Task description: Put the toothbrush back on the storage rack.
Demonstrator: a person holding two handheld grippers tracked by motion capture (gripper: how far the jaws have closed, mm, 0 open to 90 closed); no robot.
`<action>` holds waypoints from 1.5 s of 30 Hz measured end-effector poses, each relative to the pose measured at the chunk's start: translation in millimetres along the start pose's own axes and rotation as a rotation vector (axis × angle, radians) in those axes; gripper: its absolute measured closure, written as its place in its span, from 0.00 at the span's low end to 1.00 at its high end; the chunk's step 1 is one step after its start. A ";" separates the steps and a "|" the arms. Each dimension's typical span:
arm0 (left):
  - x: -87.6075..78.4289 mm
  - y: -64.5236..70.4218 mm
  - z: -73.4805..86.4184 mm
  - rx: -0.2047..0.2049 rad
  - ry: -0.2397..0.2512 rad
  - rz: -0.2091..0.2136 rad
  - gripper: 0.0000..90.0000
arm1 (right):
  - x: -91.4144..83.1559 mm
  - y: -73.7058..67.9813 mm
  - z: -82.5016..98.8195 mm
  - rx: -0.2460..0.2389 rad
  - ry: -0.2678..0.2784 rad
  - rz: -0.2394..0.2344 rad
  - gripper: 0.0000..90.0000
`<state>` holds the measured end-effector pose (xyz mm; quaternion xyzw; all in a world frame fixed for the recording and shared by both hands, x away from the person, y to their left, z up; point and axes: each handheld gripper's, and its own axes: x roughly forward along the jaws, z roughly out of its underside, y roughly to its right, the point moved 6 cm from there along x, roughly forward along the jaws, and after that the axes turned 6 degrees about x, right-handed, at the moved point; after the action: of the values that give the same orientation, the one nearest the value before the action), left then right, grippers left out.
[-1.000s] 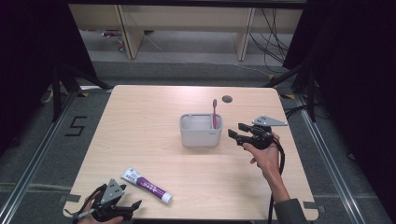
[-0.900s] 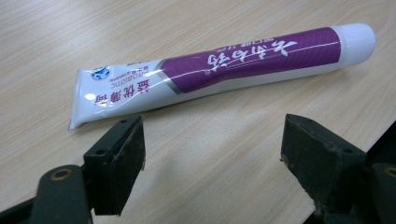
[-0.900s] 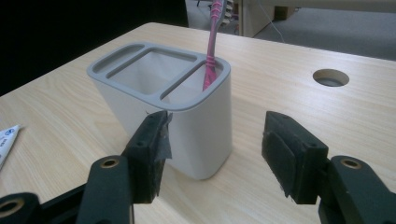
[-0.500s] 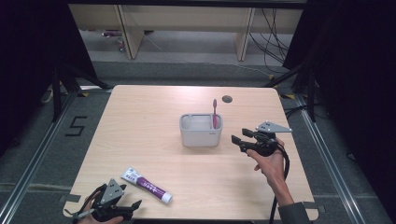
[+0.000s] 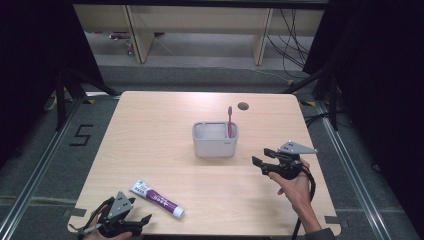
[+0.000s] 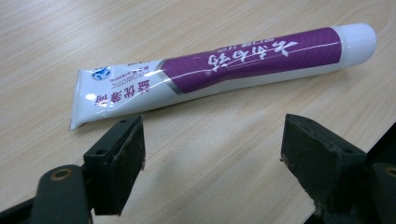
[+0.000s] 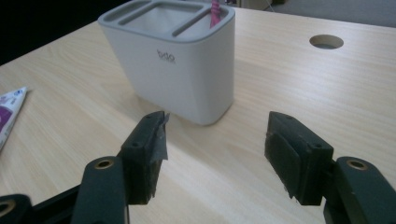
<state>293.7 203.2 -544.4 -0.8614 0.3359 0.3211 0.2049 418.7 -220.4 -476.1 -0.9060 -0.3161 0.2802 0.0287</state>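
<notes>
Toothpaste, a purple-and-white plastic tube (image 6: 219,70), lies flat on the pale wooden worktop (image 5: 165,135) just ahead of the left gripper (image 6: 212,154), whose fingers (image 6: 116,163) stand spread and empty. Closing there could pinch only the flattened tail, letting it slip. The right gripper (image 7: 215,158), fingers also apart, has drawn back from the grey plastic holder (image 7: 173,56) with its pink toothbrush (image 5: 230,120).
</notes>
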 end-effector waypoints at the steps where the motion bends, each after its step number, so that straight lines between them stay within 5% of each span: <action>1: 0.3 -0.2 -0.1 0.004 0.002 0.004 0.24 | -1.0 0.4 2.1 -0.011 0.000 0.000 0.44; 6: 0.4 -0.3 -0.1 0.006 0.004 0.002 0.24 | -4.3 -4.0 13.0 0.029 -0.020 -0.012 0.43; 8: 0.3 -0.1 0.0 0.004 0.003 0.004 0.24 | -6.1 -1.2 15.6 -0.005 -0.019 0.004 0.43; 19: 0.3 2.1 -0.5 -0.018 0.012 0.005 0.24 | -11.7 -2.3 40.5 0.005 -0.044 0.011 0.42; 21: 0.3 2.2 -0.5 -0.018 0.011 0.007 0.24 | -14.7 -6.4 45.6 0.054 -0.071 0.005 0.42; 22: 0.3 2.2 -0.6 -0.019 0.011 0.006 0.24 | -14.0 -4.2 46.3 0.028 -0.055 -0.003 0.42; 25: 0.4 2.2 -0.7 -0.018 0.008 0.008 0.24 | -17.0 -7.8 51.4 0.066 -0.066 -0.006 0.42; 26: 0.4 2.2 -0.5 -0.017 0.004 0.005 0.24 | -18.2 -4.0 51.3 0.020 -0.057 0.005 0.42; 29: 0.2 2.0 -0.4 -0.016 0.003 0.003 0.24 | -21.2 -8.5 55.4 0.065 -0.066 -0.007 0.42; 31: -0.3 2.0 -0.5 -0.016 0.003 0.005 0.24 | -22.4 -6.9 57.1 0.028 -0.063 0.004 0.41; 33: 0.3 2.0 -0.5 -0.017 0.003 0.004 0.24 | -22.9 -12.1 60.9 0.067 -0.076 -0.015 0.39; 34: 1.5 -1.7 -1.6 0.022 0.012 -0.010 0.24 | -23.0 -11.5 61.8 0.056 -0.069 -0.005 0.39; 37: 0.0 2.3 -0.3 -0.018 0.002 0.004 0.24 | -25.1 -10.5 62.9 0.035 -0.068 0.002 0.34; 39: 0.1 1.9 -0.7 -0.016 0.004 0.001 0.24 | -27.2 -13.2 65.4 0.079 -0.083 0.001 0.33; 40: 0.2 1.9 -0.7 -0.016 0.003 0.003 0.24 | -26.6 -10.7 64.9 0.044 -0.066 0.000 0.33; 43: 1.5 -3.6 -1.9 0.045 0.011 -0.011 0.24 | -30.5 -11.2 66.7 0.056 -0.064 0.010 0.32; 45: -0.1 -0.6 -0.2 0.008 -0.003 -0.003 0.24 | -33.4 -10.7 68.7 0.063 -0.070 0.006 0.32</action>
<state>294.2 203.5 -544.1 -0.8607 0.3356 0.3208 0.2091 355.1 -240.1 -515.1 -0.8952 -0.3052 0.3215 0.0451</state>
